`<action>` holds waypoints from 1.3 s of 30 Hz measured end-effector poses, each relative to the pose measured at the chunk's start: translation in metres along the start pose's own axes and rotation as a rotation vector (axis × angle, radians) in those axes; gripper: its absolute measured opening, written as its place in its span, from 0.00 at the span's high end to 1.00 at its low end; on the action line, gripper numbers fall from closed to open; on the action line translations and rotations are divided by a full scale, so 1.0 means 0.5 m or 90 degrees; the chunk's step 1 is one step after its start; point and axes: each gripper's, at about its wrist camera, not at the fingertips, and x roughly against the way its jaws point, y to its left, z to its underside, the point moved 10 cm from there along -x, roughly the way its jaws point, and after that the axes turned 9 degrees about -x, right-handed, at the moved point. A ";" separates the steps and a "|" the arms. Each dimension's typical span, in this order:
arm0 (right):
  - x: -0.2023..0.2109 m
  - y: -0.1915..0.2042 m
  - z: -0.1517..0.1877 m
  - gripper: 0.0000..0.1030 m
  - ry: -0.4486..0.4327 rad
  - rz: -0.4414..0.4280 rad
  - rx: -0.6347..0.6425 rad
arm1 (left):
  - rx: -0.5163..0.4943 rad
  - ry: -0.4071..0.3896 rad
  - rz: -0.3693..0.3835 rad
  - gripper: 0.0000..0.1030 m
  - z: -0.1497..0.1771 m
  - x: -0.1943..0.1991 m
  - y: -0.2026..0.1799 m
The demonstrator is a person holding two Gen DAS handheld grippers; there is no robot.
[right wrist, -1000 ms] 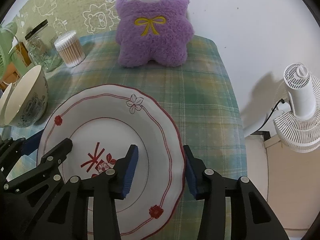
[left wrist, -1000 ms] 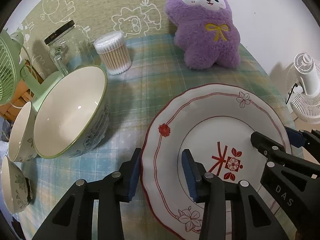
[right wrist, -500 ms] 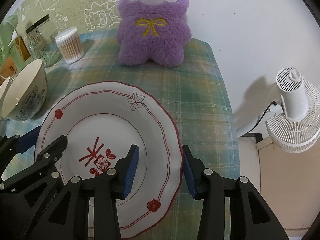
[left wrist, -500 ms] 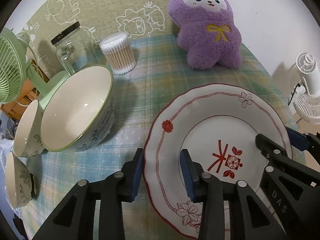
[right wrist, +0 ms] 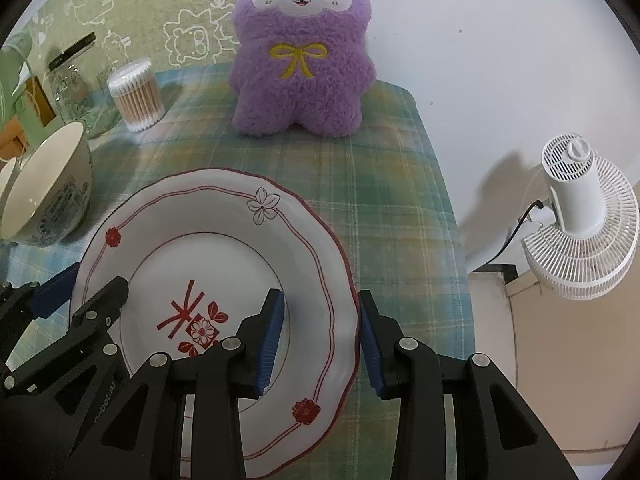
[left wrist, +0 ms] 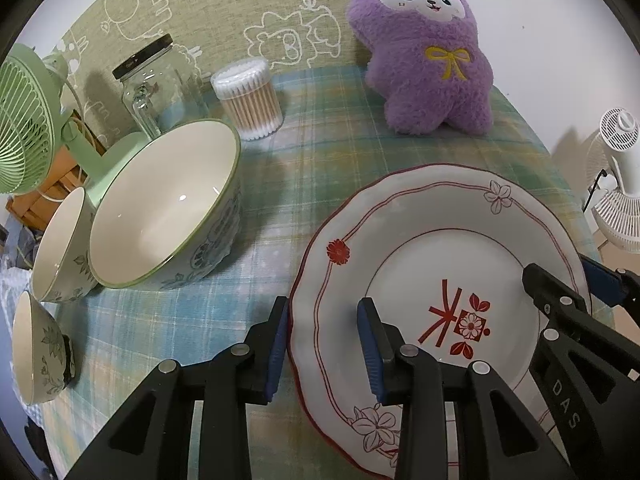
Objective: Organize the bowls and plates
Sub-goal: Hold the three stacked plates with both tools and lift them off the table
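A white plate with a red scalloped rim and a red flower motif (left wrist: 448,248) (right wrist: 224,248) is held between both grippers above the plaid tablecloth. My left gripper (left wrist: 323,340) straddles the plate's left rim, its jaws closed on it. My right gripper (right wrist: 320,332) straddles the right rim the same way. A large green-rimmed bowl (left wrist: 164,204) (right wrist: 44,192) stands to the left. Two small patterned bowls (left wrist: 60,248) (left wrist: 36,348) stand further left, near the table's left edge.
A purple plush toy (left wrist: 428,52) (right wrist: 304,56) sits at the back. A cotton swab tub (left wrist: 250,100) and a glass jar (left wrist: 152,80) stand back left, beside a green fan (left wrist: 24,120). A white fan (right wrist: 580,216) stands off the table's right edge.
Both grippers and the plate have risen and drawn back a little together, so the table objects look smaller and further away. The grip on the plate is unchanged.
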 end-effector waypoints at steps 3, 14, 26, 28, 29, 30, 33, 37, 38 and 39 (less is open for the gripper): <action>-0.002 -0.002 0.009 0.61 0.011 -0.008 -0.009 | 0.004 0.000 0.002 0.67 0.000 0.003 0.005; 0.018 0.015 0.034 0.61 0.019 -0.022 -0.016 | -0.003 0.016 -0.010 0.68 0.041 0.016 0.014; 0.016 0.021 0.049 0.61 0.013 -0.011 -0.003 | -0.009 -0.001 -0.023 0.67 0.050 0.021 0.016; 0.017 0.020 0.049 0.61 0.015 -0.010 -0.005 | -0.007 0.000 -0.018 0.68 0.049 0.023 0.016; 0.018 0.020 0.049 0.61 0.016 -0.009 -0.006 | -0.008 0.000 -0.015 0.67 0.049 0.024 0.017; 0.020 0.020 0.050 0.61 0.015 -0.008 -0.006 | -0.011 0.001 -0.011 0.67 0.050 0.026 0.017; 0.021 0.018 0.055 0.61 0.028 -0.019 -0.021 | -0.010 -0.004 -0.006 0.67 0.050 0.039 0.020; 0.033 0.020 0.063 0.61 0.027 -0.020 -0.021 | -0.018 -0.016 -0.017 0.67 0.050 0.055 0.021; 0.038 0.020 0.065 0.61 0.027 -0.021 -0.022 | -0.018 -0.016 -0.015 0.67 0.052 0.058 0.022; 0.042 0.020 0.067 0.61 0.026 -0.023 -0.023 | -0.015 -0.014 -0.011 0.67 0.054 0.061 0.023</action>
